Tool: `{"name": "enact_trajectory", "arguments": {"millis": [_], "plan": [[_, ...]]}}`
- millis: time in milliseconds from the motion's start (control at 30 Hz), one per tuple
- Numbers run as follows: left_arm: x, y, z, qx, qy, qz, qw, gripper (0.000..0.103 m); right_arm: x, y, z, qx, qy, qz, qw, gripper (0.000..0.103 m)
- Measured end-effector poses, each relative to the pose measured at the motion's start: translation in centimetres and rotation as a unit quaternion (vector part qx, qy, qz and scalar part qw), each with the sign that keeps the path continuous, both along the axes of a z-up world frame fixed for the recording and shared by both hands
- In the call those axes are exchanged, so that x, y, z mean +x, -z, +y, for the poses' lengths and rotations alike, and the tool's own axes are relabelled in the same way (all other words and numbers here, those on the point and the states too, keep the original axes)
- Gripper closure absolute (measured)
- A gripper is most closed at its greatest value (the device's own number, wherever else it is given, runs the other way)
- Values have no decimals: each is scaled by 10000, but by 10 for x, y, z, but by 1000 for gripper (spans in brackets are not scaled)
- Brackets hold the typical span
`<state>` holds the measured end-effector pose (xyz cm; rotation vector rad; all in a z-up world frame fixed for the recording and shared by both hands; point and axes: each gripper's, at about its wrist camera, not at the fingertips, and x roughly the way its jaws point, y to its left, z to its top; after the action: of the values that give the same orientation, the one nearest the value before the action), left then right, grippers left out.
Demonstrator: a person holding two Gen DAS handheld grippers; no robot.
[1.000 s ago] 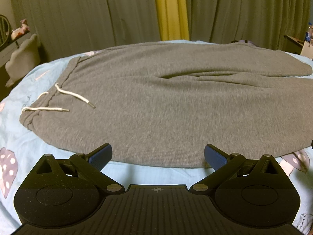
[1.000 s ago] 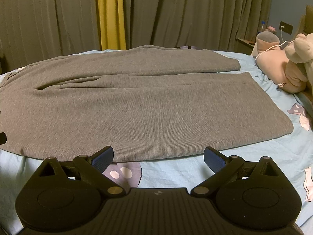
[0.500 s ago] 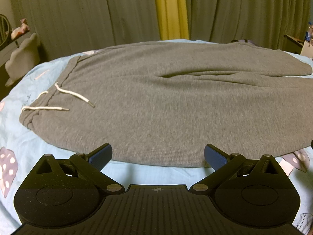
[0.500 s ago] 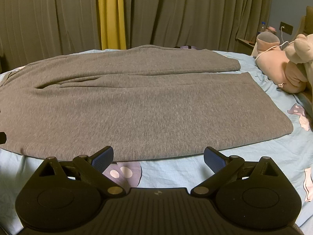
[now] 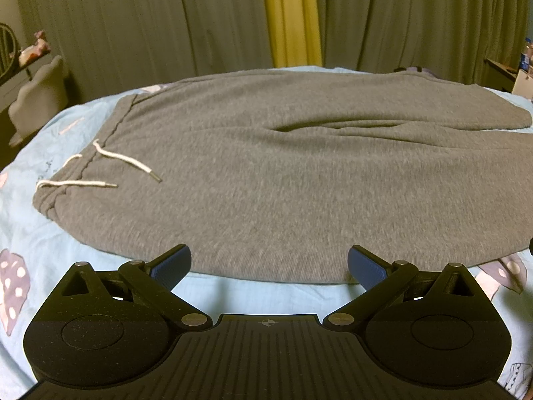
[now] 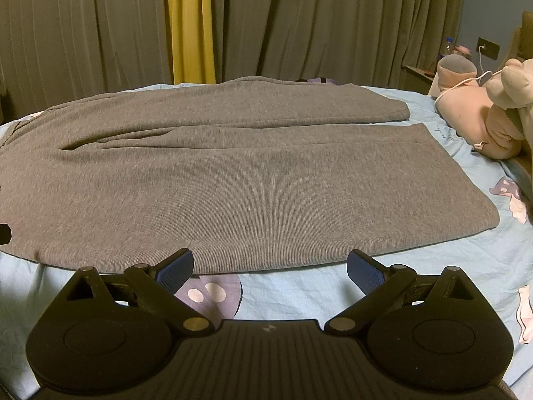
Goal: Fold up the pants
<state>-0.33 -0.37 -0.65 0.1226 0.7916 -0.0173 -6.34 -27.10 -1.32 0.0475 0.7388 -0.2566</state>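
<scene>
Grey knit sweatpants (image 5: 299,180) lie spread flat across a light blue patterned bedsheet (image 5: 266,296), waistband and white drawstring (image 5: 123,160) to the left, leg hems to the right. The left gripper (image 5: 269,265) and right gripper (image 6: 269,265) hover at the near edge, jaws wide apart, holding nothing.

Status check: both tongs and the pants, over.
Left tongs open, empty. Right tongs open, empty. Grey sweatpants spread flat on blue bedsheet, unfolded. Near hem clear.
</scene>
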Motion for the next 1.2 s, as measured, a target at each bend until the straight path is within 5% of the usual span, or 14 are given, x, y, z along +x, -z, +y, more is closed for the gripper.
{"name": "enact_trajectory", "arguments": {"millis": [1200], "plan": [[1, -1, 1, -30, -20, 49, 10000, 0, 0, 0, 1, -10, 0, 3, 10000, 4]]}}
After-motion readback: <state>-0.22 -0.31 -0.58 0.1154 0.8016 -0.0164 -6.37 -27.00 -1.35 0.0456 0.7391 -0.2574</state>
